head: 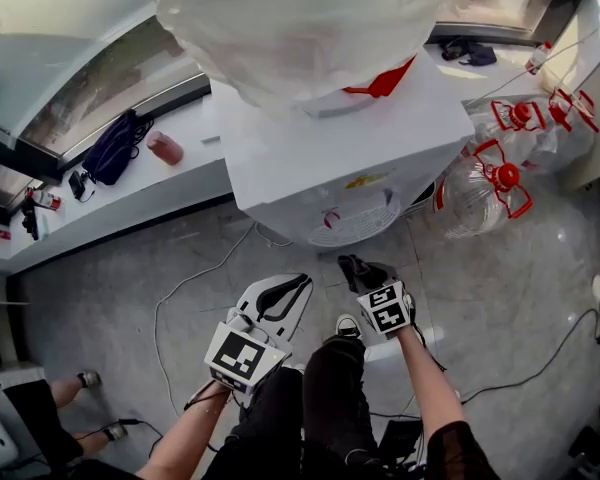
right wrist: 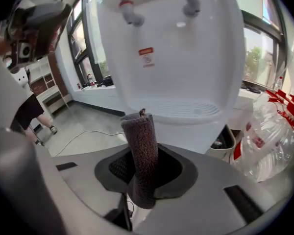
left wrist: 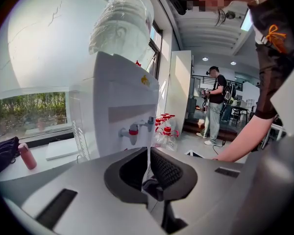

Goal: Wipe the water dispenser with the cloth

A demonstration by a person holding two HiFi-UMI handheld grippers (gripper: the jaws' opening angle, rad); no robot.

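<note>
The right gripper (right wrist: 143, 168) clamps the rolled cloth (right wrist: 139, 141) before the water dispenser (right wrist: 176, 67), below its taps (right wrist: 129, 11), apparently not touching. The left gripper (left wrist: 148, 170), jaws together and empty, faces it. Wiping upward could snag a tap, releasing water.

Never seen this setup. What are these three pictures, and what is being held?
No robot: a person holds a two-jaw gripper in each hand. The head view looks down from the person's head at a white water dispenser with a big bottle on top. Clear bottles with red handles stand beside it on the grey floor. The other two pictures come from cameras riding on the grippers. The left gripper has its jaws together, empty. The right gripper is clamped on a rolled dark cloth, held before the dispenser's tray.
</note>
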